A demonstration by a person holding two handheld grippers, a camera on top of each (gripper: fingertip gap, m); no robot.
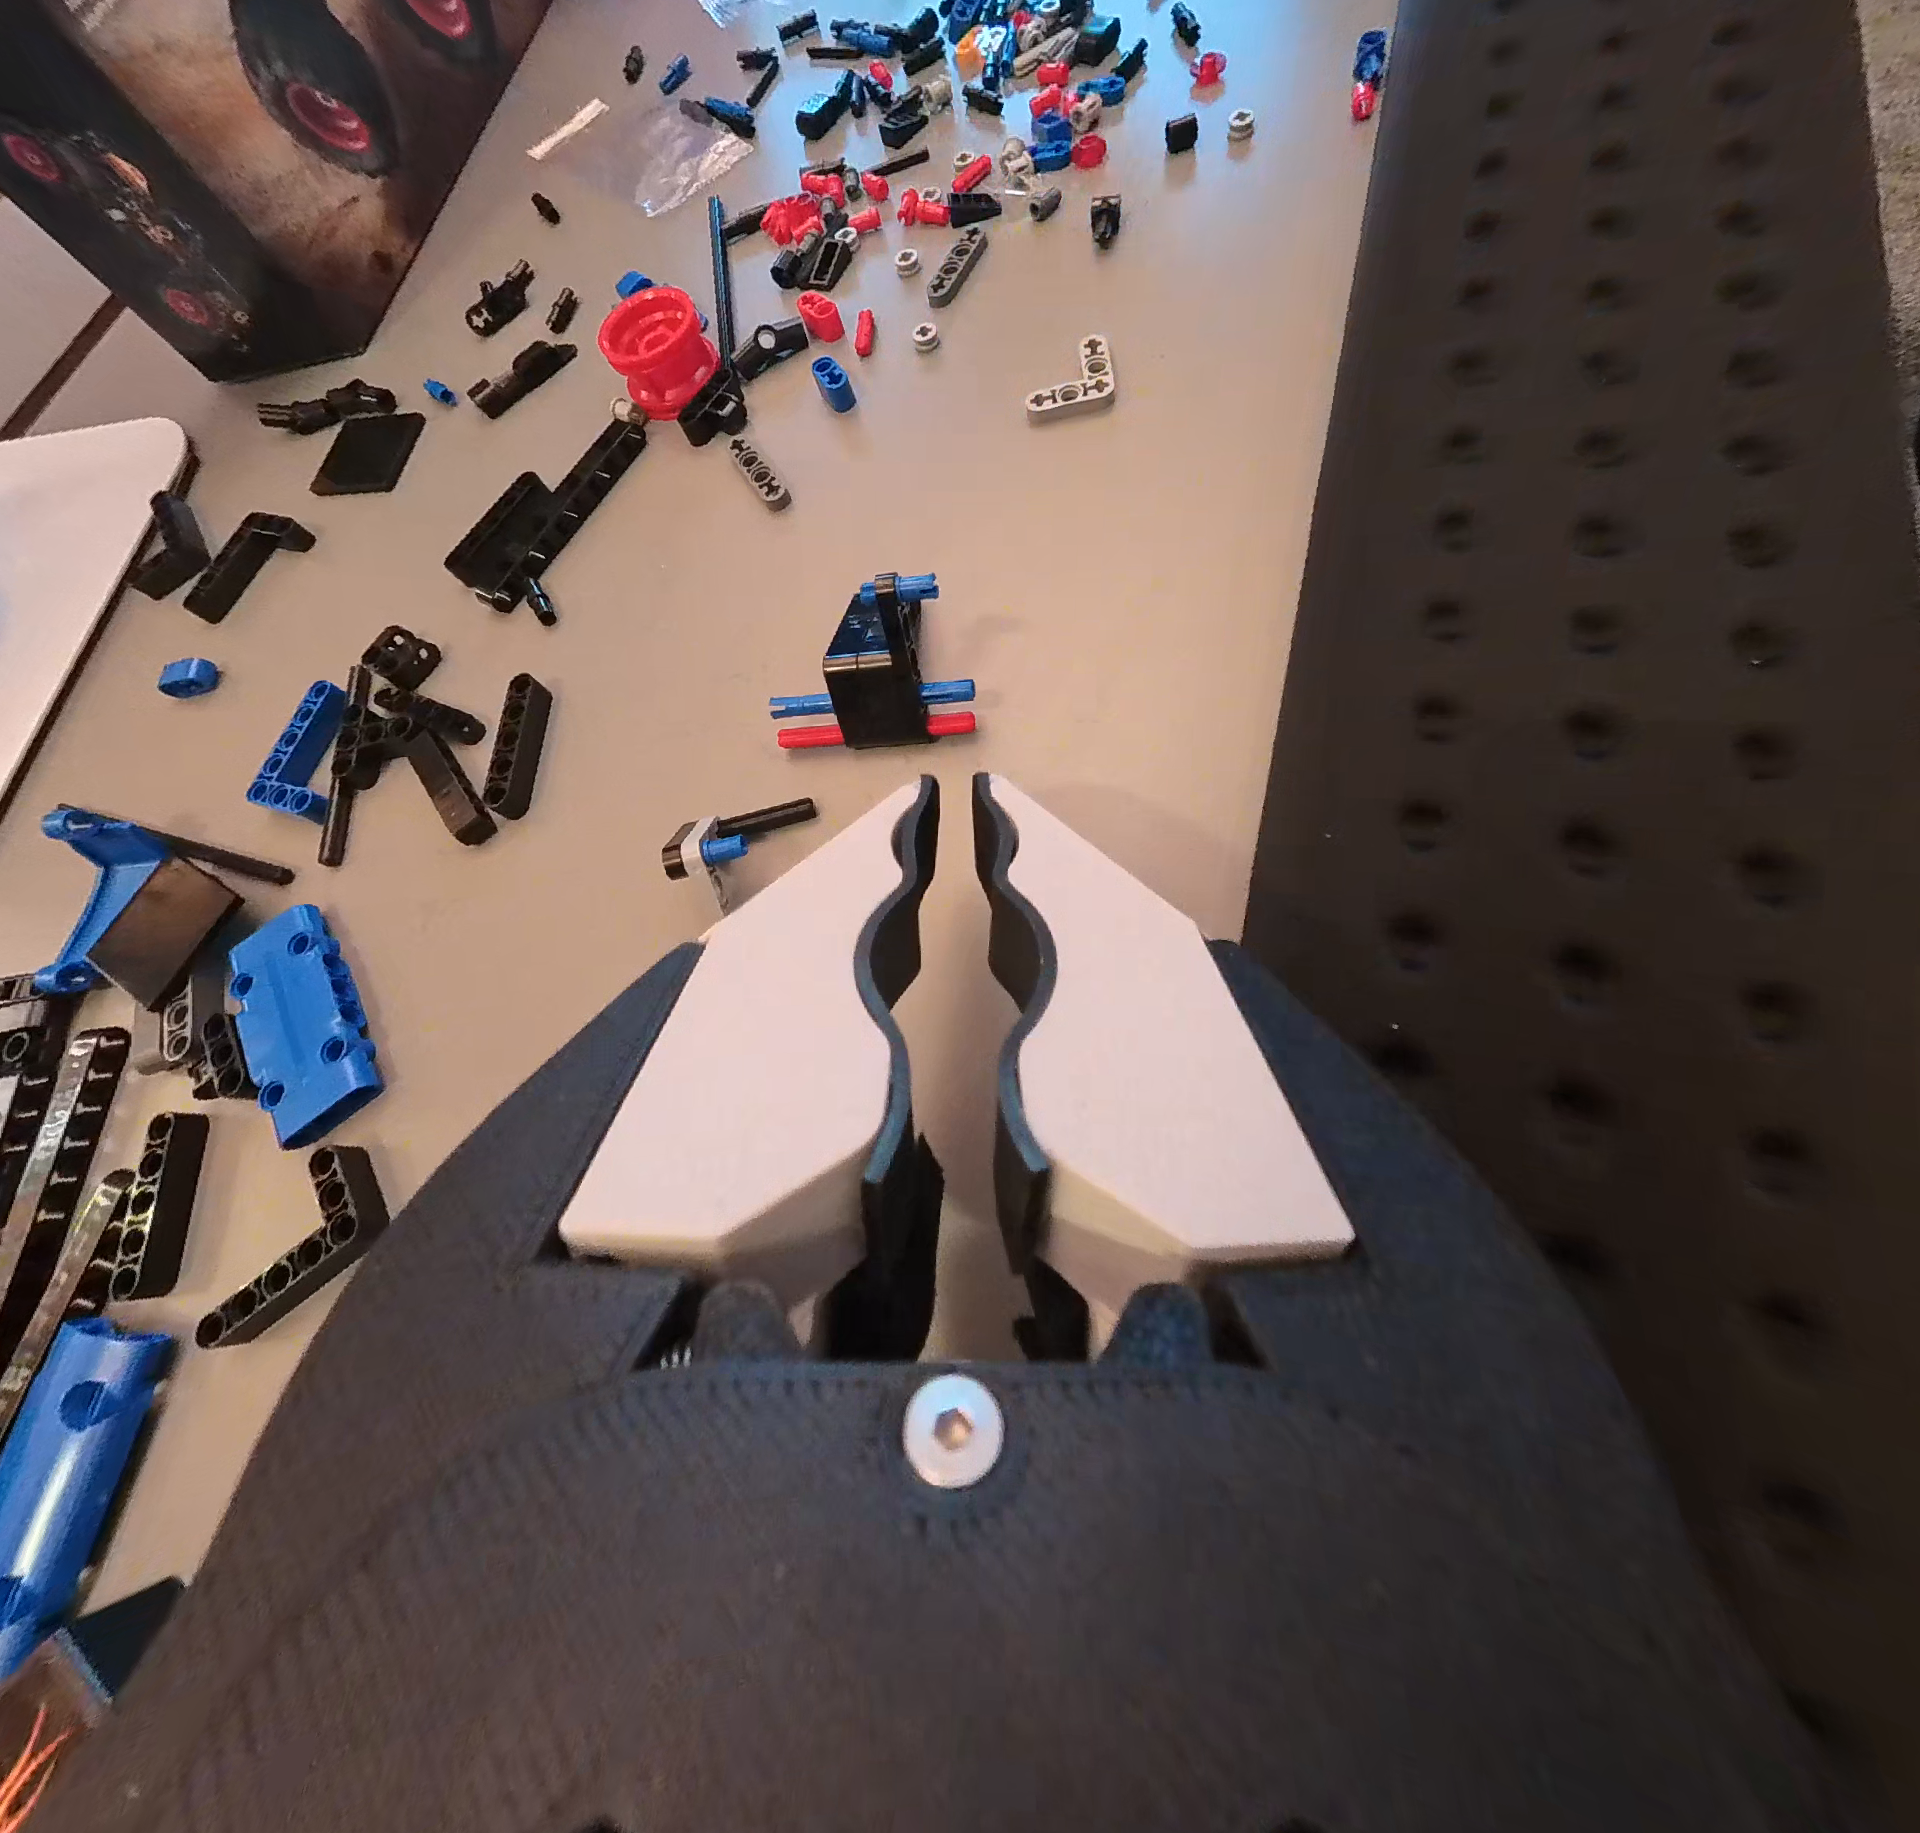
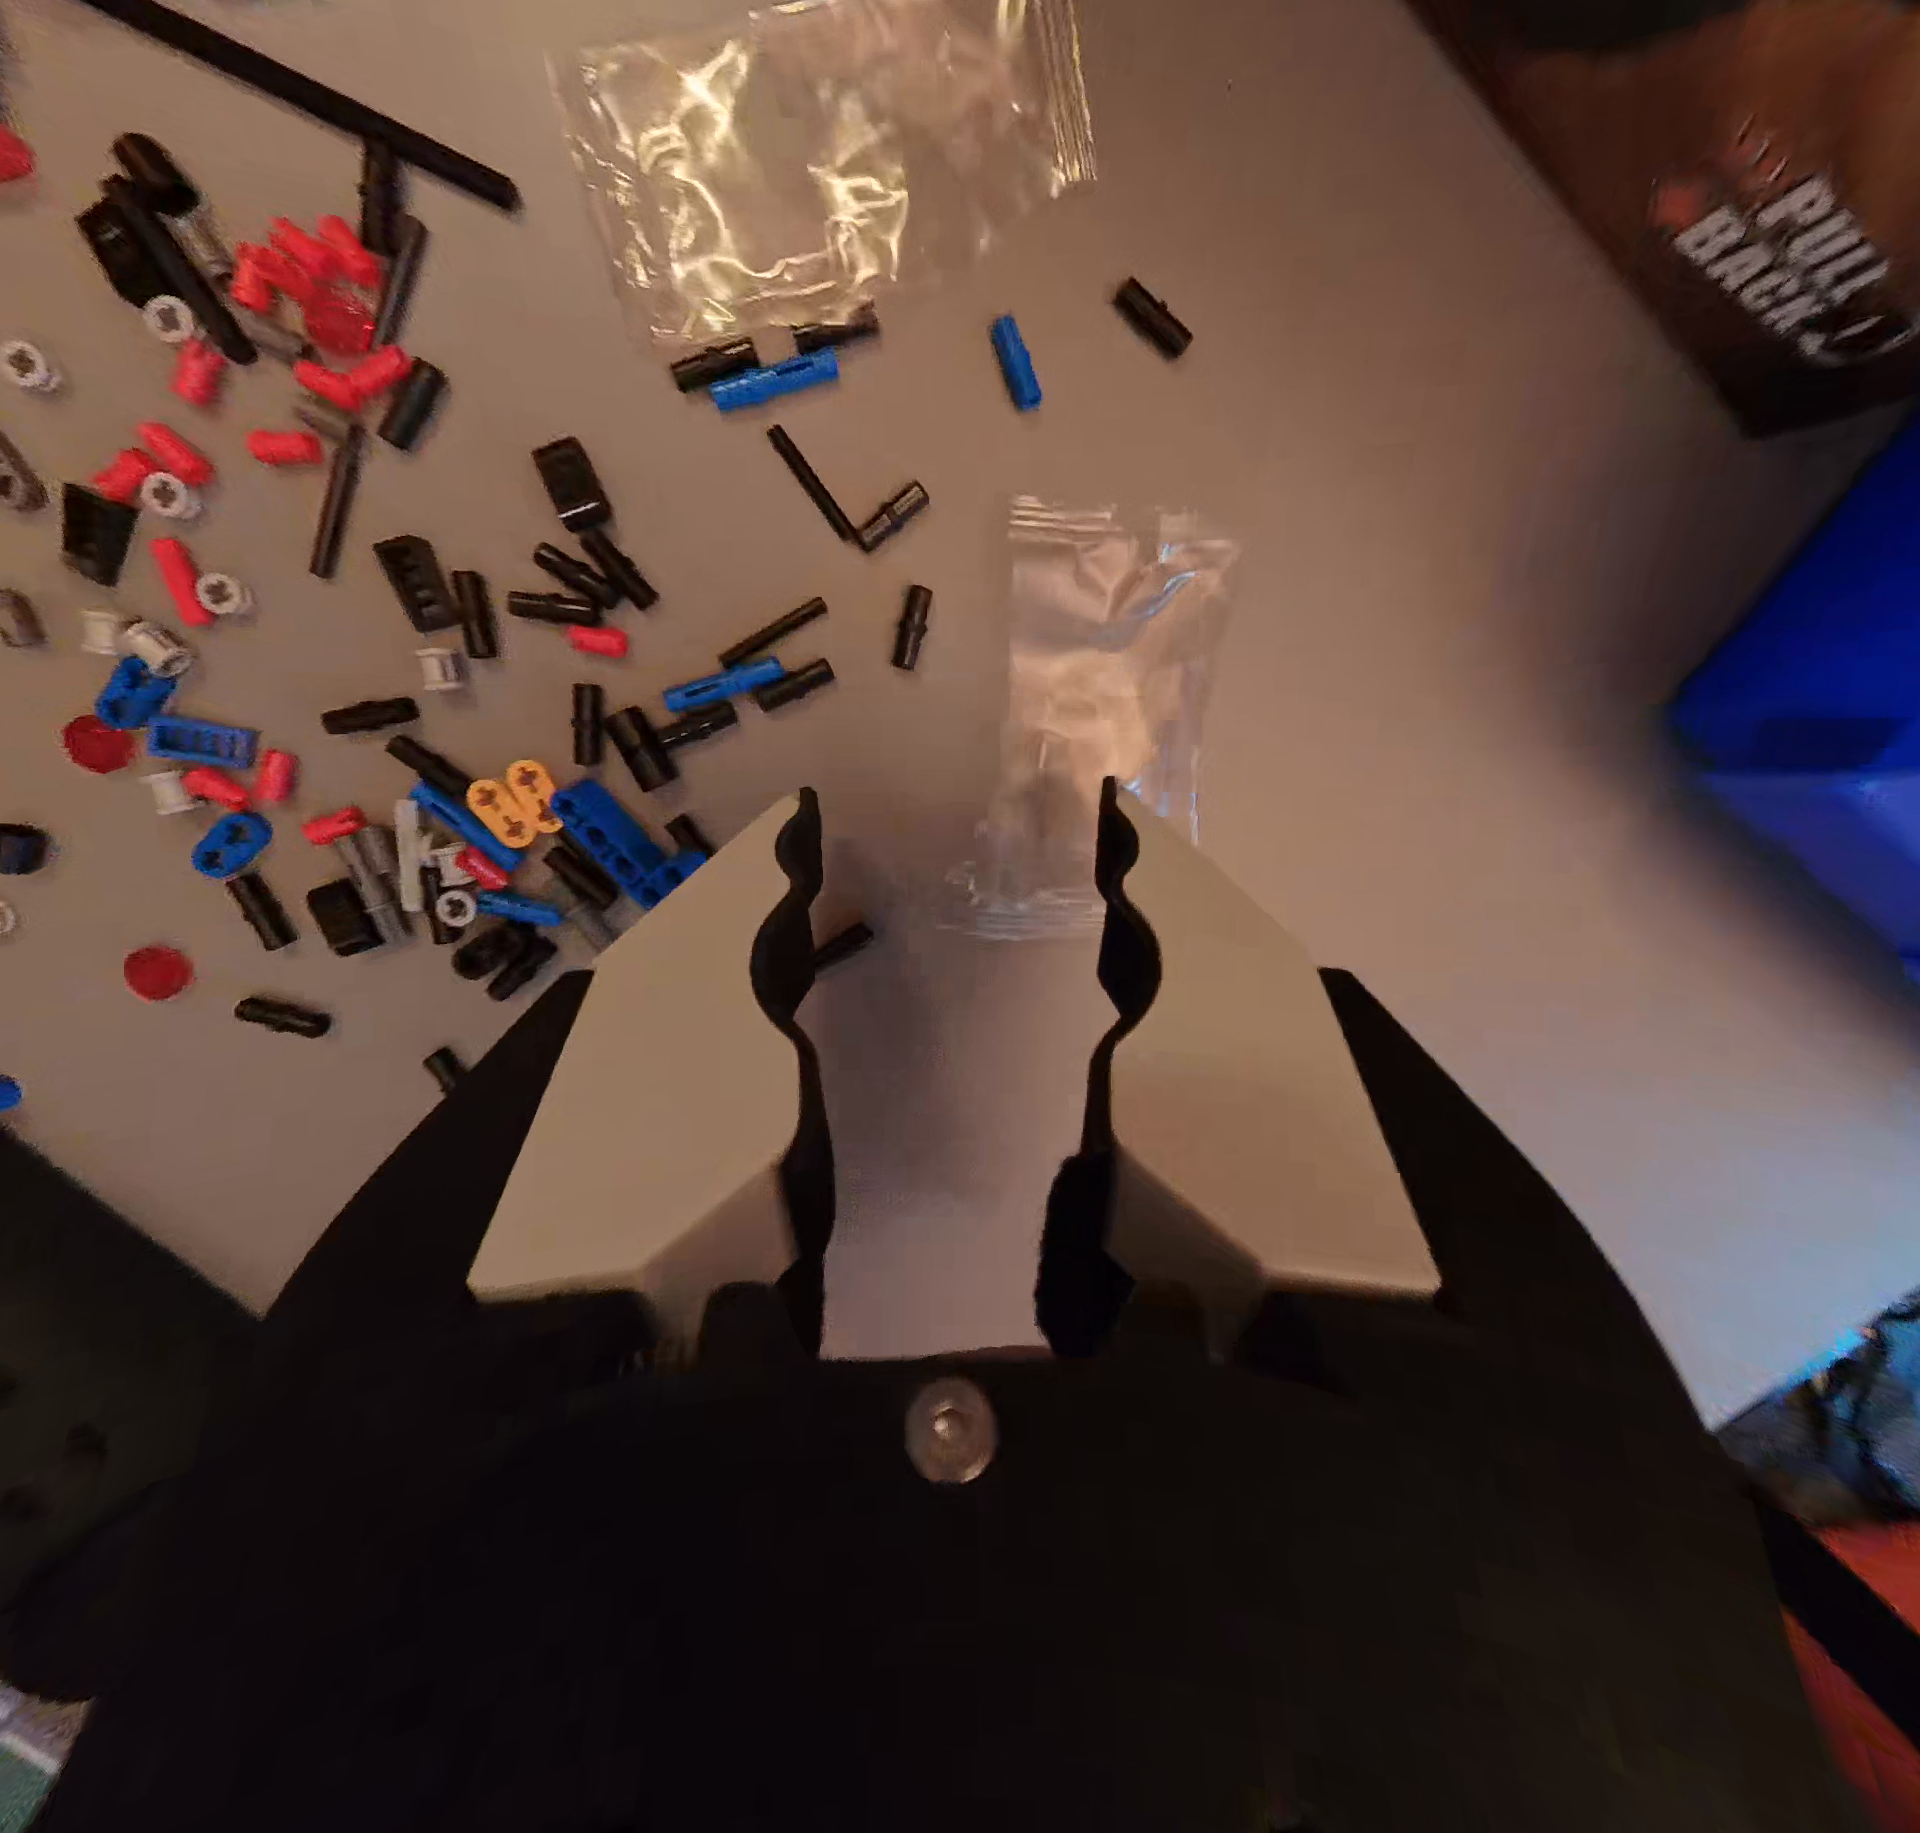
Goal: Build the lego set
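A small black assembly [image 1: 878, 671] with blue and red pins stands on the grey table just ahead of my left gripper [image 1: 956, 796], which is shut and empty above the table. A red wheel hub [image 1: 657, 349] and black beams [image 1: 540, 526] lie farther off. Blue panels [image 1: 307, 1025] lie at the left. My right gripper [image 2: 956, 812] is open and empty over a clear plastic bag [image 2: 1101, 703]. Loose black, red and blue pins [image 2: 343, 578] are spread to its left, with an orange piece [image 2: 514, 796] near the left finger.
The set's box [image 1: 239, 121] stands at the far left; it also shows in the right wrist view [image 2: 1704, 173]. A black perforated surface [image 1: 1621, 744] runs along the table's right edge. A second clear bag [image 2: 821, 152] and a blue bin [image 2: 1818, 703] lie near the right gripper. There is about 35 cm between the tips of the two grippers. Measured from the fingertips, the orange piece [image 2: 514, 796] is 6 cm or so from the right gripper and 30 cm from the left. Seen from the left wrist view [image 1: 979, 40] as well. Left tips and right tips are each some 20 cm from the red wheel hub [image 1: 657, 349].
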